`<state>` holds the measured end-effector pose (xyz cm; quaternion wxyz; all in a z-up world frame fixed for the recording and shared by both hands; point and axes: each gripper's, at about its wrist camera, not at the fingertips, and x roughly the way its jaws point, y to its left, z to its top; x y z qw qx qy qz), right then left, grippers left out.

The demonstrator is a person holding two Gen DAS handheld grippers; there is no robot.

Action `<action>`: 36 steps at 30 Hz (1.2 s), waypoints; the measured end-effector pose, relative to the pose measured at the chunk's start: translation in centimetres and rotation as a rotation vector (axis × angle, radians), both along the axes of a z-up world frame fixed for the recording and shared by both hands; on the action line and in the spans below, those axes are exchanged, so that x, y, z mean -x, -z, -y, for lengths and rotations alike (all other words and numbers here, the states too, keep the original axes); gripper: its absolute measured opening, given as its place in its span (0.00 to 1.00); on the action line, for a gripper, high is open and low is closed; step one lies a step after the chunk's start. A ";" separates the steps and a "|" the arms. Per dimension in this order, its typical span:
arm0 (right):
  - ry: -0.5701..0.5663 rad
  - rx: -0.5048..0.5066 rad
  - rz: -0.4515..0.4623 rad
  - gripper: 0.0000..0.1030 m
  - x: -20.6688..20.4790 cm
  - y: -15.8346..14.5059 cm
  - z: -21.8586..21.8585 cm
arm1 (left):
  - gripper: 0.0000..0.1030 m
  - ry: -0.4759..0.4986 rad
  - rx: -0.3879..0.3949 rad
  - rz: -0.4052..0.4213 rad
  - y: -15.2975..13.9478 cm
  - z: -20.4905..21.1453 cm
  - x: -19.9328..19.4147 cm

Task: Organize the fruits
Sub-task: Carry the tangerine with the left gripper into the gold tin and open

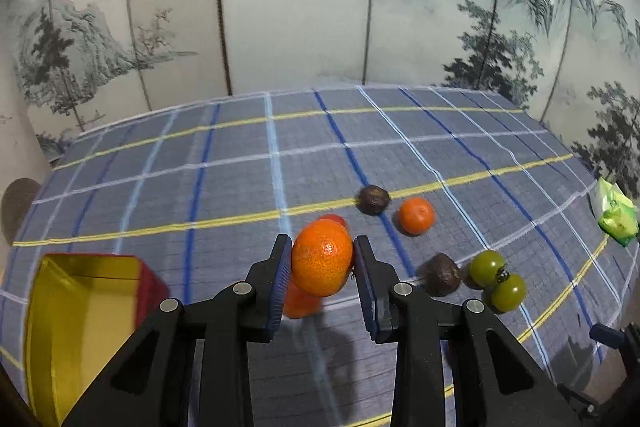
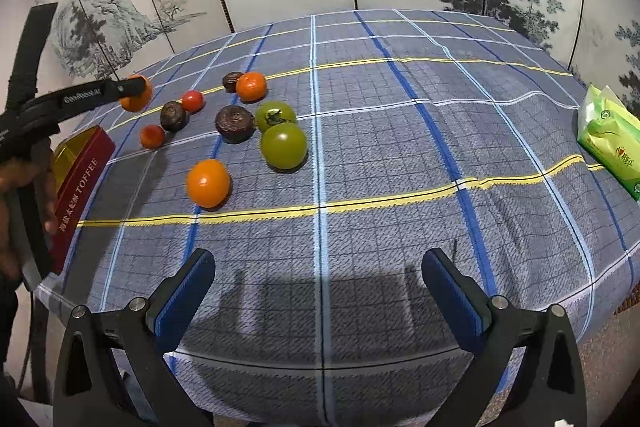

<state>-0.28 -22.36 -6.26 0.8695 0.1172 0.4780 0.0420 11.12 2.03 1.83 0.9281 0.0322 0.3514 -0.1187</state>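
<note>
Fruit sorting is under way: the left gripper point(image 1: 322, 263) has its pads clamped on an orange mandarin point(image 1: 322, 257) and holds it clear of the checked tablecloth point(image 1: 240, 187). The red toffee tin point(image 1: 92, 303), open and yellow inside, sits just to its left, so the next move looks like a short carry over the tin's rim and a gentle release. The right gripper point(image 2: 319, 291) hangs wide and empty above the near edge, well apart from the remaining fruit.

The left gripper point(image 1: 322, 259) squeezes an orange point(image 1: 322, 257) above the checked cloth point(image 1: 240, 187). A yellow tin point(image 1: 80, 307) sits near left. Two green tomatoes point(image 1: 498, 279) lie right.
</note>
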 end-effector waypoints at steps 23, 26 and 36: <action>-0.050 0.029 0.003 1.00 0.8 -0.6 -2.4 | 0.31 -0.321 -0.011 0.043 -4.0 -19.3 2.9; -0.056 0.030 0.000 1.00 0.8 -0.6 -2.6 | 0.31 -0.349 -0.007 0.016 -3.0 -20.9 2.8; -0.071 0.045 -0.003 1.00 0.8 -0.6 -3.4 | 0.31 -0.391 -0.022 -0.071 0.6 -22.4 1.5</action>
